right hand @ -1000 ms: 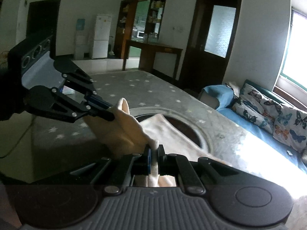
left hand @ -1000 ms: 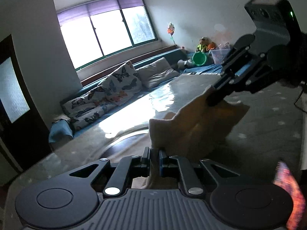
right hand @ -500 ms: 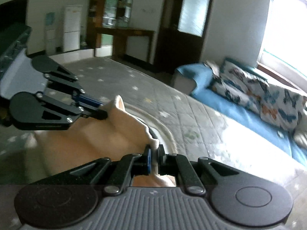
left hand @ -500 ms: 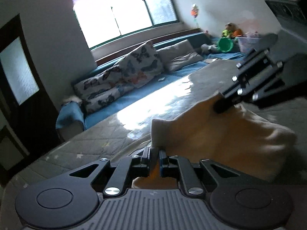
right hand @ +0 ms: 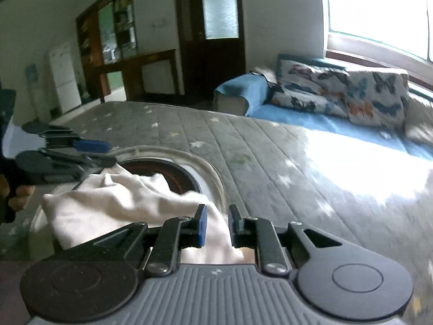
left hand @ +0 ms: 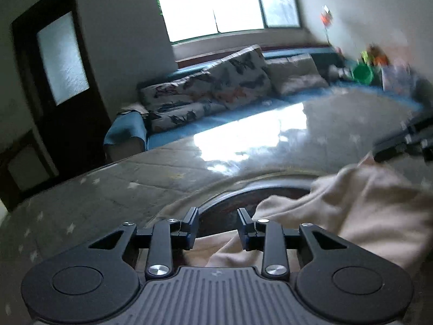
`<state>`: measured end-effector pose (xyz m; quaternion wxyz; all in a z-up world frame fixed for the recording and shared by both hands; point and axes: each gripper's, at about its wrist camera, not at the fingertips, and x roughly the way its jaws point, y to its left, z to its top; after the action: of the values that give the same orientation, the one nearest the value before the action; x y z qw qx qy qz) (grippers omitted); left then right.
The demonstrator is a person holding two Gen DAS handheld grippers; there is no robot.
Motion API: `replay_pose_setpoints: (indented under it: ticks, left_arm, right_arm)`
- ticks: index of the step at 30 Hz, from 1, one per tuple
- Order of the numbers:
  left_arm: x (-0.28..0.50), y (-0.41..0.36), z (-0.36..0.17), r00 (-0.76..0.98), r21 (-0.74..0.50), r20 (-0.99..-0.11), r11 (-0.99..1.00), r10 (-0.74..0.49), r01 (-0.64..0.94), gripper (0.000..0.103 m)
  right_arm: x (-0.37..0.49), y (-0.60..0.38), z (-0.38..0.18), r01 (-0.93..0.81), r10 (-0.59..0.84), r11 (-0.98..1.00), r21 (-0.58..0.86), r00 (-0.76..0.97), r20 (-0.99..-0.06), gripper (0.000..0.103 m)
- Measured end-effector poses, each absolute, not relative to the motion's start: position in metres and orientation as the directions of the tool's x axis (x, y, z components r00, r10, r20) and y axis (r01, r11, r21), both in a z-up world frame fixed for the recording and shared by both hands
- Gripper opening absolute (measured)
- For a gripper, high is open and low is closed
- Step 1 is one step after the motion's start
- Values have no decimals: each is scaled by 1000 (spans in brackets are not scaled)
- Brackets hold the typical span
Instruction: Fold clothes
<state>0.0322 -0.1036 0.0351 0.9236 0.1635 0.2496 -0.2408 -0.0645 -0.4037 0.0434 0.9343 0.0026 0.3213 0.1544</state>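
Both tools have just been opening: the left tool (left hand: 217, 226) stands spread with nothing between its pads, and the right tool (right hand: 217, 223) stands parted around loose cream garment (right hand: 113, 203), which lies bunched ahead on the table (right hand: 257, 146). Risk: withdrawing may snag the cloth and undo the fold.

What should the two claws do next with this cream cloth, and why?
Probably draw both back clear of the cream cloth. The left claw and the right claw have just been opening; the left's jaws stand apart with nothing between them, while a fold lies loose between the right's. The cloth lies slumped on the grey starred cover, released.
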Motion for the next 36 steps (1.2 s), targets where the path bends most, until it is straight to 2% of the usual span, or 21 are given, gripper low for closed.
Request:
replay_pose_setpoints:
  ticks: [5,9,13,18,20,22,24,27,30,32,33,34,36]
  left_arm:
    - [-5,-90,42,726,132,-545,812,-419,568,34]
    - [-33,-93,32,706,143,-568,794,-423,591,34]
    - [-44,-93,24,715,163,-574,799,-400,578,34]
    - [-43,-90,23,713,143,-579,811,-397,568,34]
    - [-43,-92,22,713,153,-581,808,-393,570,34]
    - [-44,-94,21,712,162,-585,804,-389,572,34]
    - [-44,-94,19,712,172,-590,802,-381,572,34]
    - [-43,-95,18,707,183,-600,797,-373,576,34]
    - [-42,-96,15,703,189,-606,791,-372,582,35]
    - [-41,-96,14,696,183,-614,790,-373,585,35]
    - [-41,-95,16,691,174,-616,790,-378,587,35]
    - [-40,-93,18,687,166,-618,791,-383,590,35]
    - [-38,-89,28,673,125,-616,793,-408,596,35]
  right_arm:
    - [-77,-425,32,-259,323,946,195,708,-628,16]
    - [-76,-428,20,-231,331,943,238,706,-626,16]
    - [-77,-428,15,-189,311,948,256,723,-618,23]
    - [-83,-427,13,-172,322,940,294,729,-605,23]
    - [-82,-426,11,-171,335,933,315,730,-595,22]
    - [-83,-427,11,-166,348,924,345,736,-580,4]
    - [-86,-427,15,-161,326,933,323,757,-566,4]
    - [-95,-420,29,-146,238,968,205,795,-558,3]
    - [-94,-412,27,-147,192,981,125,789,-583,4]
    - [-90,-409,21,-153,186,982,107,766,-615,7]
    - [-89,-409,21,-148,183,983,108,763,-619,12]
    - [-90,-410,23,-139,178,984,111,769,-614,16]
    - [-93,-411,32,-124,173,985,124,789,-589,17]
